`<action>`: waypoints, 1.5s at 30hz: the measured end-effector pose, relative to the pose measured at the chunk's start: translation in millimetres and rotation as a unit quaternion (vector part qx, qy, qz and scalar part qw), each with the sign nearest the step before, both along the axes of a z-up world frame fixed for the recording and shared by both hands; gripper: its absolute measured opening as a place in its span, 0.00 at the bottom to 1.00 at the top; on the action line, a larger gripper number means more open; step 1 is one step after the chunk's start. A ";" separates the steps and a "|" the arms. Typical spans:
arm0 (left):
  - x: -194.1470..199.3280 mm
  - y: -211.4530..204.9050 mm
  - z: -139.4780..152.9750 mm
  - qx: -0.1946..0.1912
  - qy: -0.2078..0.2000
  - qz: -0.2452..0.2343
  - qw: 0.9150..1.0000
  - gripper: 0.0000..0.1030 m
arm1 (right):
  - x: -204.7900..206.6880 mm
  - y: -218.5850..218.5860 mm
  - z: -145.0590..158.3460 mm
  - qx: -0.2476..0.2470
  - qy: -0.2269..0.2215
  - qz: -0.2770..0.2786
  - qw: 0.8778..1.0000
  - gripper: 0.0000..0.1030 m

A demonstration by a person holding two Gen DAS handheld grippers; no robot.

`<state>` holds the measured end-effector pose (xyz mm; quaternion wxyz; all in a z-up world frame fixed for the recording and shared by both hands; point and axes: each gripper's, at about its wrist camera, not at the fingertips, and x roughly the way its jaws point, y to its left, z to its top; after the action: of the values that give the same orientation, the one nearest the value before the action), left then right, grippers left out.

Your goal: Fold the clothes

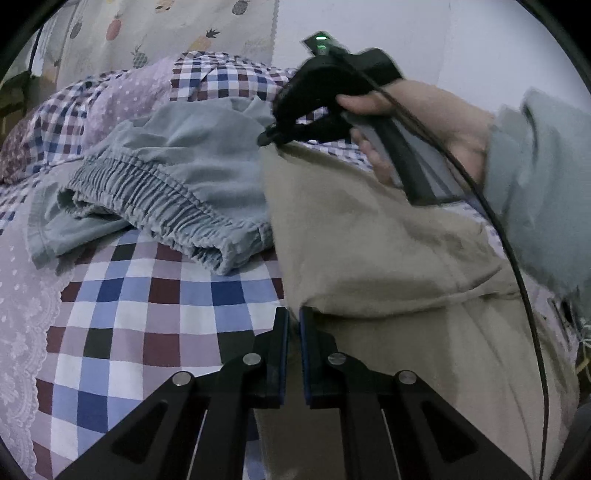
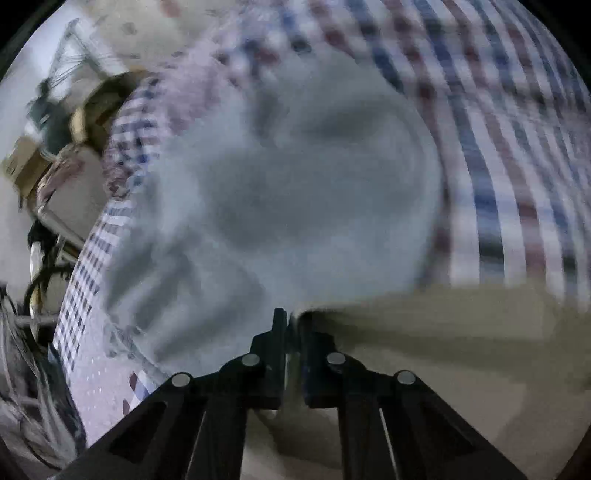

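Note:
A beige garment (image 1: pixel 369 240) lies stretched over the checkered bed sheet (image 1: pixel 147 314). My left gripper (image 1: pixel 294 325) is shut on its near edge, with the cloth pinched between the fingers. At the garment's far corner, a hand (image 1: pixel 424 122) holds my right gripper (image 1: pixel 266 138), which is shut on the cloth. The right wrist view is motion-blurred. There the right gripper (image 2: pixel 293 323) has its fingers close together on the beige garment (image 2: pixel 443 332). A crumpled grey-blue garment (image 1: pixel 192 162) with an elastic waistband lies just left of the beige one and fills the middle of the right wrist view (image 2: pixel 295 192).
A lilac lace-edged cover (image 1: pixel 22 295) lies at the left. A pineapple-print cloth (image 1: pixel 166 33) hangs behind the bed. A grey-blue sleeve (image 1: pixel 535 184) and a black cable (image 1: pixel 517 266) cross the right side. Boxes and clutter (image 2: pixel 26 166) stand beyond the bed's edge.

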<state>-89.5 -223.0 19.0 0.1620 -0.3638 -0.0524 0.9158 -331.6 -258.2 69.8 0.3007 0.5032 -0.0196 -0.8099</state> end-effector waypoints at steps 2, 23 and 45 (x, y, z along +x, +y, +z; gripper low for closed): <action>-1.8 1.3 -1.6 -0.005 -0.007 0.002 1.000 0.05 | -7.3 -8.9 1.0 0.010 0.006 0.004 1.000 0.05; -11.0 -11.6 -8.6 0.032 -0.016 0.002 0.999 0.05 | 38.8 -16.2 -11.0 0.063 -0.015 0.104 0.992 0.32; -13.4 -13.3 -14.8 0.039 -0.024 0.005 0.999 0.00 | 20.7 8.4 -18.1 -0.011 -0.028 0.080 0.996 0.47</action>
<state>-102.9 -236.4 4.1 0.1705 -0.3787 -0.0936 0.9048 -310.9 -249.7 51.7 0.3692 0.5223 0.0038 -0.7687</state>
